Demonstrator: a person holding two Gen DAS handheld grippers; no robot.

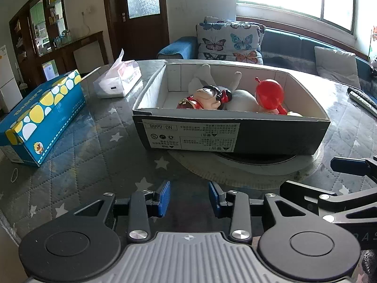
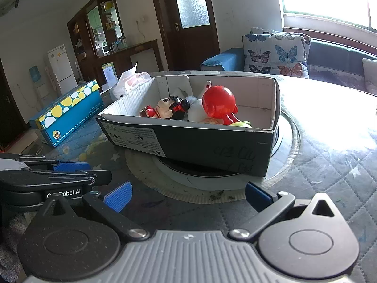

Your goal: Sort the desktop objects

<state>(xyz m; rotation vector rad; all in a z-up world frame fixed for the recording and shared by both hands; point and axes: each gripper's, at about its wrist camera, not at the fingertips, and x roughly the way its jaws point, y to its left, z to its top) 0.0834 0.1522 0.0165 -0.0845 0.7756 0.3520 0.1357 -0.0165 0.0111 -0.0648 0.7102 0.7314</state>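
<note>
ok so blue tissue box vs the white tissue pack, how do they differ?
The blue tissue box is rigid cardboard with yellow and white spots; the white tissue pack is soft plastic wrap. The blue tissue box shows no tissue sticking out; the white tissue pack has one pulled up. The blue tissue box looks larger and lies nearer the cameras. Both lie on the table, left of the shoebox.

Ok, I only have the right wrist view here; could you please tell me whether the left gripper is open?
Observer: Yes, the left gripper is open, with nothing between its pads, short of the shoe box.
Operator: Thanks. Glare hides the table right of the box; is anything there?
Observer: A remote control lies there, apart from the box.
Operator: And near the blue tissue box?
Observer: A thin rubber band lies on the table by its near end.
</note>
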